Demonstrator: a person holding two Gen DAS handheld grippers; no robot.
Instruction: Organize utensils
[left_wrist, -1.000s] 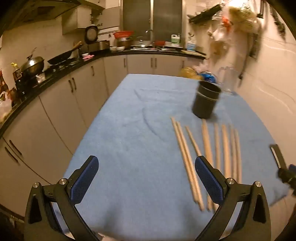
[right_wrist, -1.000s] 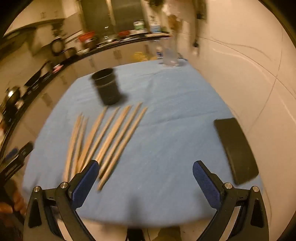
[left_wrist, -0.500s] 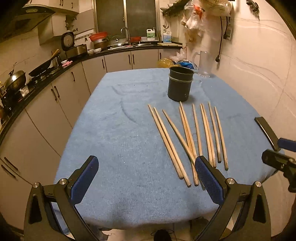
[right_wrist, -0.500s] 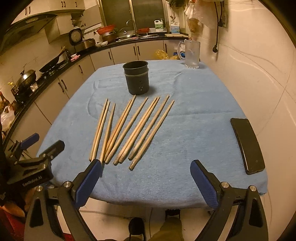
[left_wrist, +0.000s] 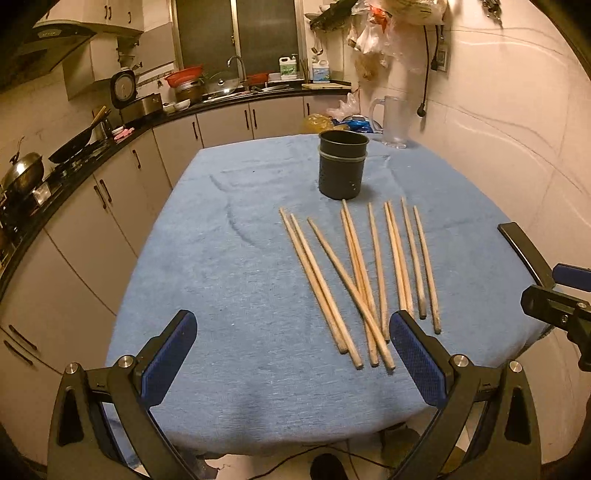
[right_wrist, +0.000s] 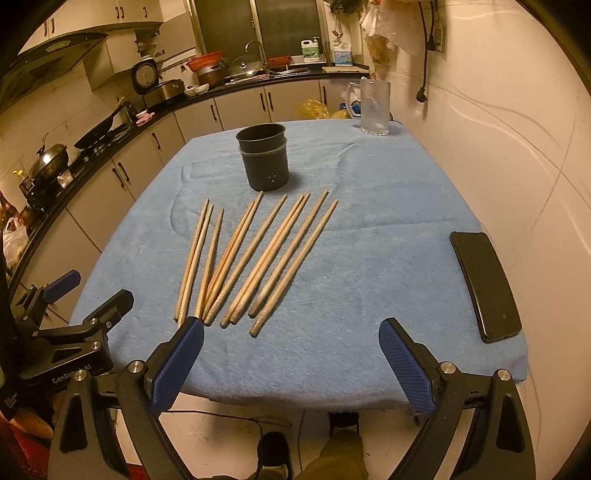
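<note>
Several wooden chopsticks (left_wrist: 364, 275) lie side by side on the blue cloth (left_wrist: 240, 258), tips pointing at a dark round holder (left_wrist: 342, 164) that stands upright behind them. They also show in the right wrist view (right_wrist: 255, 258), with the holder (right_wrist: 264, 157) behind. My left gripper (left_wrist: 295, 354) is open and empty above the near edge, just left of the chopsticks' near ends. My right gripper (right_wrist: 291, 360) is open and empty at the near edge, right of those ends.
A black phone (right_wrist: 484, 284) lies at the right edge of the cloth. A clear glass mug (right_wrist: 373, 107) stands at the far right corner. Kitchen cabinets and a counter (left_wrist: 110, 155) with pans run along the left and back. A wall (left_wrist: 517, 129) is close on the right.
Both views have steadied and pulled back a little from the table. Both grippers stay open and empty; chopsticks and holder have not moved.
</note>
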